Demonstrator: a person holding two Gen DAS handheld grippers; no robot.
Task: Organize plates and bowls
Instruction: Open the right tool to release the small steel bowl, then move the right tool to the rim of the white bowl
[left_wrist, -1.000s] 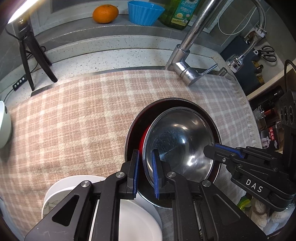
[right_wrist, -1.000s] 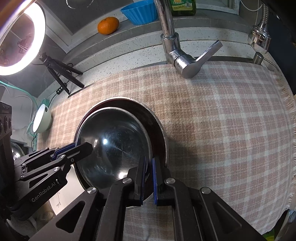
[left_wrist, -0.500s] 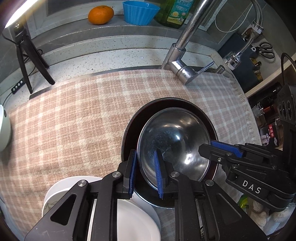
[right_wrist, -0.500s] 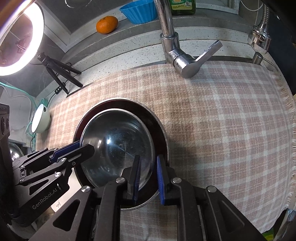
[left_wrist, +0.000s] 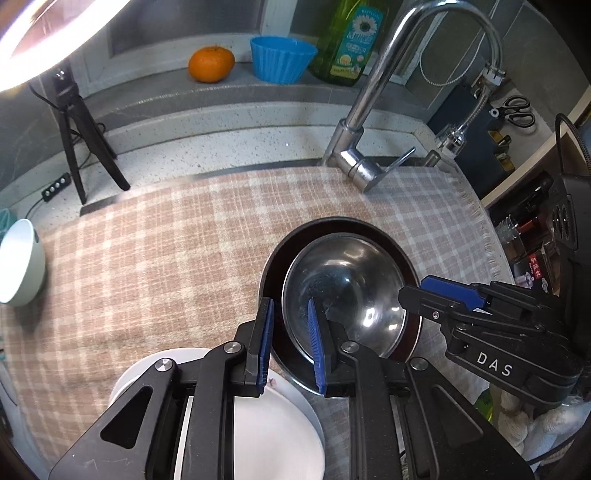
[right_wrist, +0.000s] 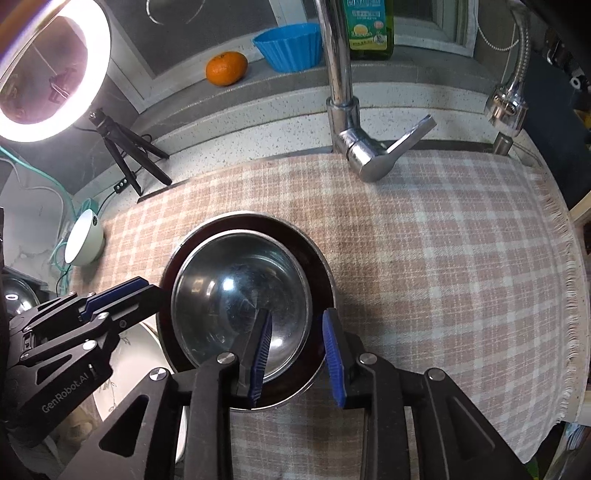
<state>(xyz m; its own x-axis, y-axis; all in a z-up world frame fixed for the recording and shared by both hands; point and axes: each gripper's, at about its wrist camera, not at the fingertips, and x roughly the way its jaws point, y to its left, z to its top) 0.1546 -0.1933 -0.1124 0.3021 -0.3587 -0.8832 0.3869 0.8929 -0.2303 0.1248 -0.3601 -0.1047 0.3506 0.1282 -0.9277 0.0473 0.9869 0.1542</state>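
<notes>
A steel bowl (left_wrist: 347, 291) (right_wrist: 240, 295) sits nested inside a wider dark bowl (left_wrist: 273, 254) (right_wrist: 321, 266) on the plaid cloth. My left gripper (left_wrist: 290, 347) straddles the near left rims of both bowls, its blue pads apart and off the metal. My right gripper (right_wrist: 297, 356) straddles the rims on the other side; its jaws are opening and the pads stand clear of the rims. Each gripper also shows in the other's view: the right gripper (left_wrist: 436, 291) and the left gripper (right_wrist: 125, 295). A stack of white plates (left_wrist: 258, 424) (right_wrist: 129, 354) lies under the left gripper.
A small white bowl (left_wrist: 18, 262) (right_wrist: 83, 240) stands at the cloth's far left edge. The faucet (left_wrist: 354, 158) (right_wrist: 354, 144) rises behind the bowls. On the back ledge are an orange (left_wrist: 210, 62), a blue bowl (left_wrist: 280, 59) and a green bottle (left_wrist: 351, 44). A ring-light tripod (left_wrist: 81, 140) stands at the back left.
Both grippers have let go of the steel bowl's rim and their jaws have spread. The steel bowl has settled level inside the dark bowl. The left gripper has lifted a little.
</notes>
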